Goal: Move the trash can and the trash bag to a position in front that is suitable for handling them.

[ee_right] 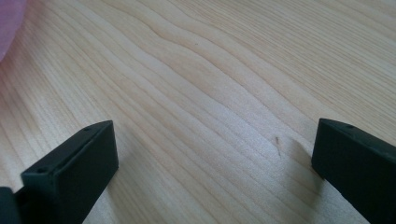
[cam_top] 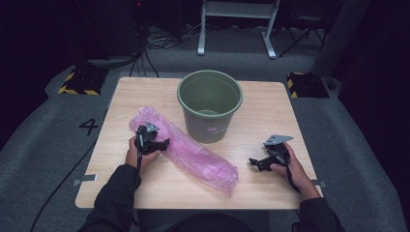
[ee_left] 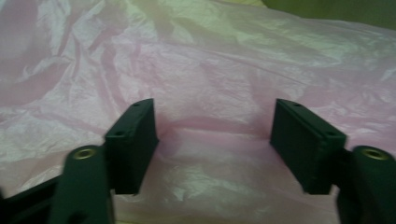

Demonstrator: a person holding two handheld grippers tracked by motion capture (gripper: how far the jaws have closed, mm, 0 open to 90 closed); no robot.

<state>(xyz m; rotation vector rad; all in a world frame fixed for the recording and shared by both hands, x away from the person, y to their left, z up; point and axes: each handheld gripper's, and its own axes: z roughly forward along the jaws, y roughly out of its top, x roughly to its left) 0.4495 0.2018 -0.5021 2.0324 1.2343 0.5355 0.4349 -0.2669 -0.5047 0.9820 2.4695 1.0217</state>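
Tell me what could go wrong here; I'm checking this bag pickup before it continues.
The left gripper has a ridge of the thin pink bag between its fingers; they may pinch only one layer, which could slip or tear. The bag lies against the green bucket, so dragging it might nudge the bucket.

Your left tongs (cam_top: pixel 164 143) point right, jaws parted, not pressing anything. Your right tongs (cam_top: pixel 255 163) point left, jaws wide apart. Both forearms enter from the bottom, hands well apart.
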